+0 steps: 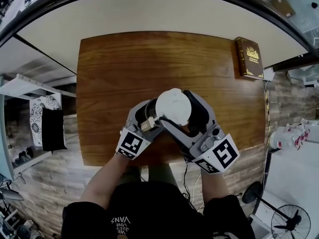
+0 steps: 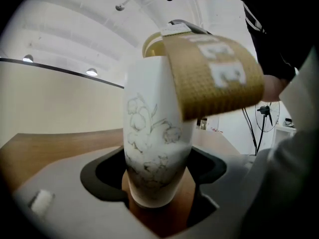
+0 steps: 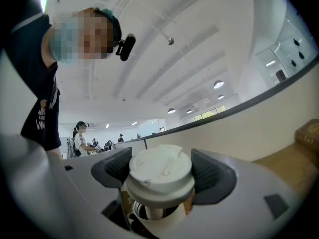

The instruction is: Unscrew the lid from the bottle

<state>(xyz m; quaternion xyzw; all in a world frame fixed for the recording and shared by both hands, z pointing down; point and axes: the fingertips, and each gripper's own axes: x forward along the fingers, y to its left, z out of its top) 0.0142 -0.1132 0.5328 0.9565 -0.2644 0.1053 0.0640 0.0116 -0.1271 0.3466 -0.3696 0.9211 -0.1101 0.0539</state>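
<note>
The left gripper (image 2: 157, 176) is clamped low on the body of the bottle (image 2: 154, 148), its jaws pressed against either side of the white wall with the flower drawing. The bottle stands upright between them, over the near middle of the wooden table (image 1: 124, 63). The left gripper view does not settle whether its base rests on the wood or hangs just above it. A tan woven strap (image 2: 214, 73) with pale lettering hangs by the bottle's shoulder, close to the camera and blurred.

At the top of the bottle sits the white lid (image 1: 173, 107), round and seen from above in the head view. The right gripper (image 3: 163, 176) is closed on it, with a dark pad (image 3: 212, 172) tight against each side of the lid's rim. In the right gripper view a short threaded stem shows under the lid, and beneath that a dark gap and the rim of the bottle's mouth. So the lid looks already turned most or all of the way out and raised a little, though it is not yet clear of the neck. What seems left is to finish any last thread and lift the lid away.

Far to the right, at the table's back corner, lies a brown book (image 1: 249, 58), well apart from the work.
</note>
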